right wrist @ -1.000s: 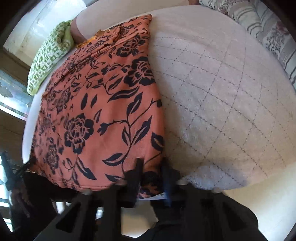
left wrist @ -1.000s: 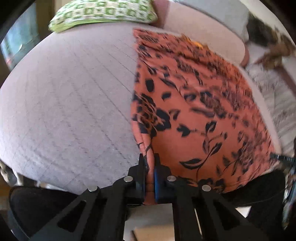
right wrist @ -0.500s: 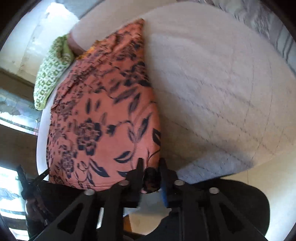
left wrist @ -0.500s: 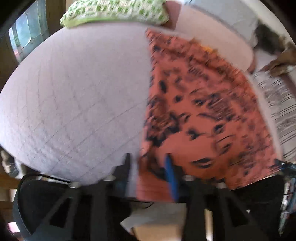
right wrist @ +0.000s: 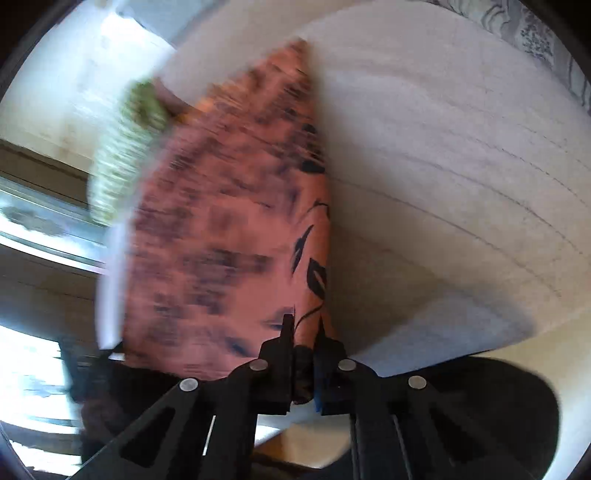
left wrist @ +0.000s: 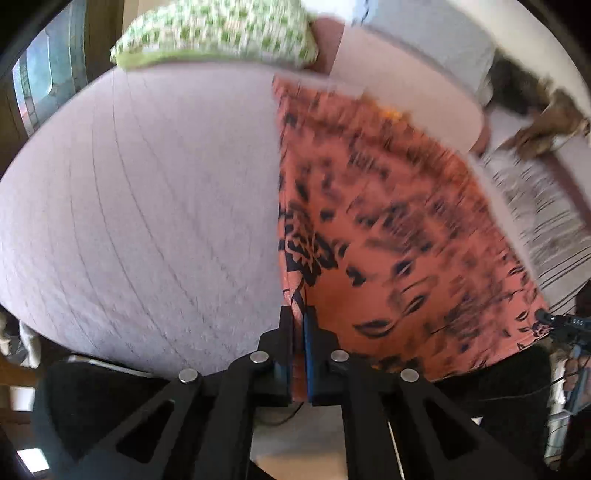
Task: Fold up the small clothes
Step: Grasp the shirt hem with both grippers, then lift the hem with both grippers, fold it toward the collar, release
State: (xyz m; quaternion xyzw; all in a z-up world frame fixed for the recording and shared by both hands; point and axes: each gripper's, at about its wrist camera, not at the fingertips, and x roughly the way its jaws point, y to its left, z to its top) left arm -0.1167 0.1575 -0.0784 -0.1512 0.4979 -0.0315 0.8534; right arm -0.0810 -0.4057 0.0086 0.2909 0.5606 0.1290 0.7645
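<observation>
An orange garment with a black flower print (left wrist: 388, 236) lies spread on a pale quilted bed (left wrist: 147, 206). My left gripper (left wrist: 299, 314) is shut on the garment's near left corner at the bed's front edge. In the right wrist view the same garment (right wrist: 229, 229) is blurred and its near end rises off the bed (right wrist: 443, 166). My right gripper (right wrist: 303, 325) is shut on the garment's near right corner.
A green and white patterned pillow (left wrist: 218, 29) lies at the far end of the bed, also in the right wrist view (right wrist: 125, 147). A striped cloth (left wrist: 543, 221) lies to the right of the garment. A window (right wrist: 33, 229) is at the left.
Both grippers have lifted the garment's near edge and moved forward over the bed. The left gripper's jaws looked apart half a second ago and are now closed on the corner.
</observation>
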